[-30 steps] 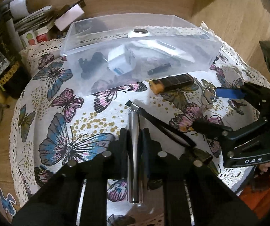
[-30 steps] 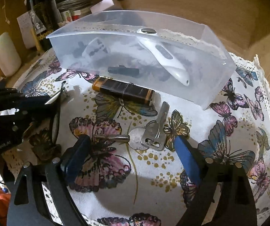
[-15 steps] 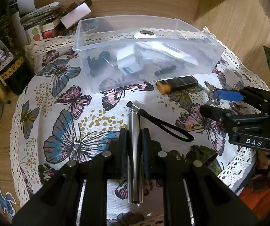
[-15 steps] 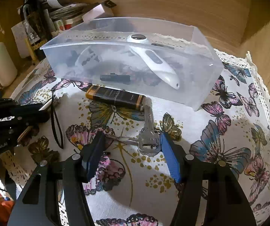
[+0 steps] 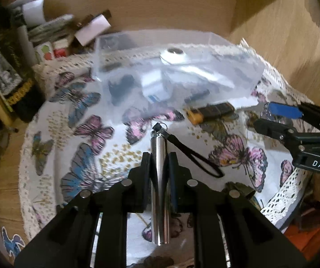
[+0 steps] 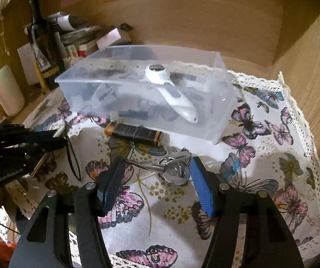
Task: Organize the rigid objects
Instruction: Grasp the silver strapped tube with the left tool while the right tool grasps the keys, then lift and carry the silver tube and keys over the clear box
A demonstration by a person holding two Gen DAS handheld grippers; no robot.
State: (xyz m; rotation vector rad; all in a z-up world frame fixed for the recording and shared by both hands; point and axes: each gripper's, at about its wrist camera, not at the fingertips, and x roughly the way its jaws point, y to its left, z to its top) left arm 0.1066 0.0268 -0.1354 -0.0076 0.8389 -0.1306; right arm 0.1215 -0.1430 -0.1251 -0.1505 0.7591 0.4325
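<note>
- At lower centre of the left wrist view, the left gripper is clamped on a silver cylinder.
- In the right wrist view, the right gripper stands apart around the keys, below the clear bin.

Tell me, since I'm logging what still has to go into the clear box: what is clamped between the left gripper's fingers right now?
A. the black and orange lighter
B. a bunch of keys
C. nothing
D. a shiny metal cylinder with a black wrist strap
D. The left gripper is shut on the metal cylinder, its black strap trailing onto the butterfly cloth; the keys lie between the open right gripper fingers.
</note>
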